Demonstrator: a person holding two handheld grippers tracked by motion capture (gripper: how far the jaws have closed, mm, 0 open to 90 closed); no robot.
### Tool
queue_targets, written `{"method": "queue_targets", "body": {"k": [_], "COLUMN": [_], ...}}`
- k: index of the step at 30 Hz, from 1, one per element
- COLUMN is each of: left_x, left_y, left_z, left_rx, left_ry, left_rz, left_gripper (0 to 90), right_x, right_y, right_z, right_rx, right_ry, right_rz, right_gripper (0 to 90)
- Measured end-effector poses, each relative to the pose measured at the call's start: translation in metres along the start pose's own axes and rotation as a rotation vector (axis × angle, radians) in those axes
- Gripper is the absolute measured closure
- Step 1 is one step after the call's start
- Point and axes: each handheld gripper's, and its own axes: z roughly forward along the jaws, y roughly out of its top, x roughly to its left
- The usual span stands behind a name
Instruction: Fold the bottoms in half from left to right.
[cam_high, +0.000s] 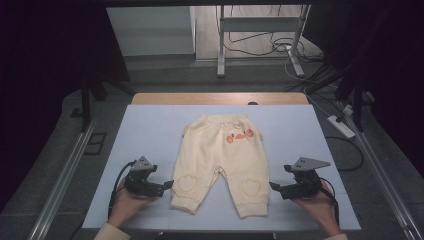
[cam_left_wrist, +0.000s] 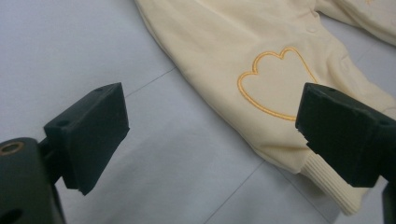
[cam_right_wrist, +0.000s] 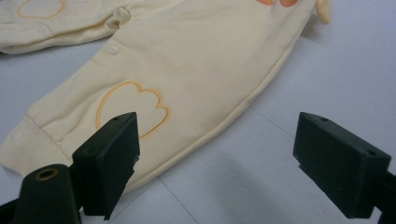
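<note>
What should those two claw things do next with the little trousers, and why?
Probably slide each gripper inward onto its nearest leg cuff. The trousers lie flat; the left gripper and right gripper sit open beside the cuffs, holding nothing.

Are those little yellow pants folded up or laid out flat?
Laid out flat. The pants lie spread on the table, waistband far, both legs apart, a heart patch showing on each knee.
</note>
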Motion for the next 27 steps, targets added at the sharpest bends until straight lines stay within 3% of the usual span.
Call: {"method": "queue_targets", "body": {"k": [27], "left_x": [0.0009], "left_y": [0.0013], "left_z": [-0.0016], "left_rx": [-0.006], "left_ry": [0.017], "left_rz": [0.002], "left_gripper": [11.8], "right_x": [0.0027], "right_y": [0.0059], "right_z": [0.0029], "right_rx": [-0.033], "right_ry": [0.021], "right_rz": [-0.006], "right_gripper": [15.8]}}
